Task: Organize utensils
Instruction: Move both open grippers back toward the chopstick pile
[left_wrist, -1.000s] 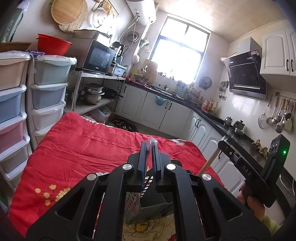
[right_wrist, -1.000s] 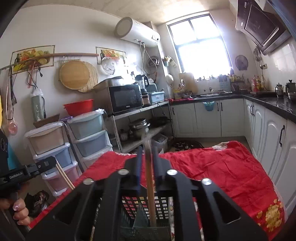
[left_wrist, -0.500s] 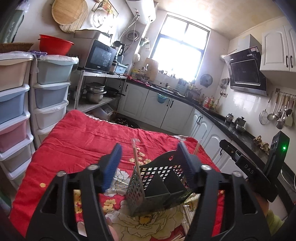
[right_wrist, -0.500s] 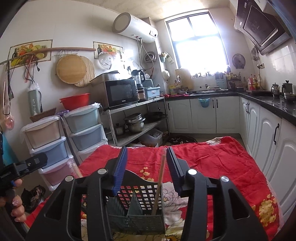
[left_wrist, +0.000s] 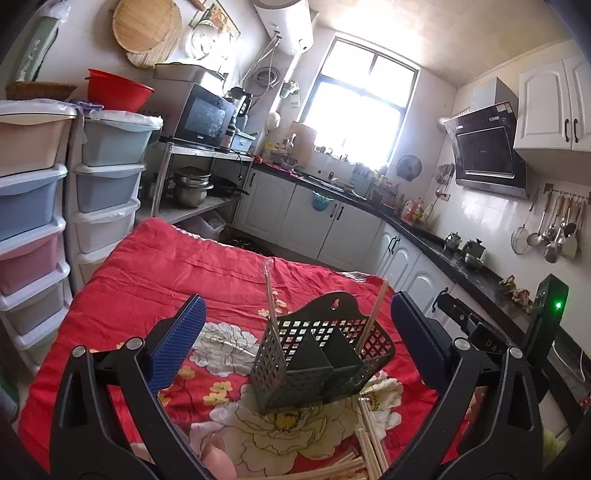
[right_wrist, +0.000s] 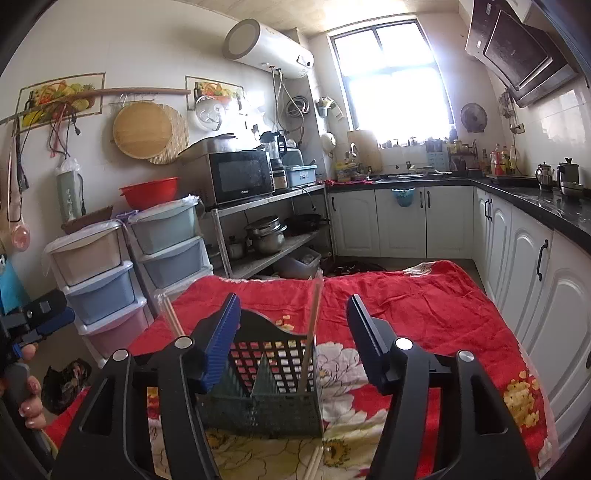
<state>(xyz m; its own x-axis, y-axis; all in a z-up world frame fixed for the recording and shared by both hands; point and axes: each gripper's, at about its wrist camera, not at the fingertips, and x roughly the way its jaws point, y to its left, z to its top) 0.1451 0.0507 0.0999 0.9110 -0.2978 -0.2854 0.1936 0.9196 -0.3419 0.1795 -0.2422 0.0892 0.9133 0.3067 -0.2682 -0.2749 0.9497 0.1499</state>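
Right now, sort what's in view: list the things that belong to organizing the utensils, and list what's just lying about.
Part of the job:
- dark perforated plastic utensil basket
- two wrapped wooden chopsticks standing in the basket
- loose pale wooden chopsticks on the cloth
- left gripper, jaws opening, nothing between the pads
- right gripper, jaws opening

Just lying about:
- red plastic basin
- black microwave oven
- steel pots on the shelf

Left claw (left_wrist: 295, 332) and right claw (right_wrist: 293, 332) are both opening, nothing gripped.

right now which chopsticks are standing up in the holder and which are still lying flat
The two wrapped chopsticks stand upright in the dark perforated holder, one at each end. The loose bundle lies flat on the floral cloth in front of it.
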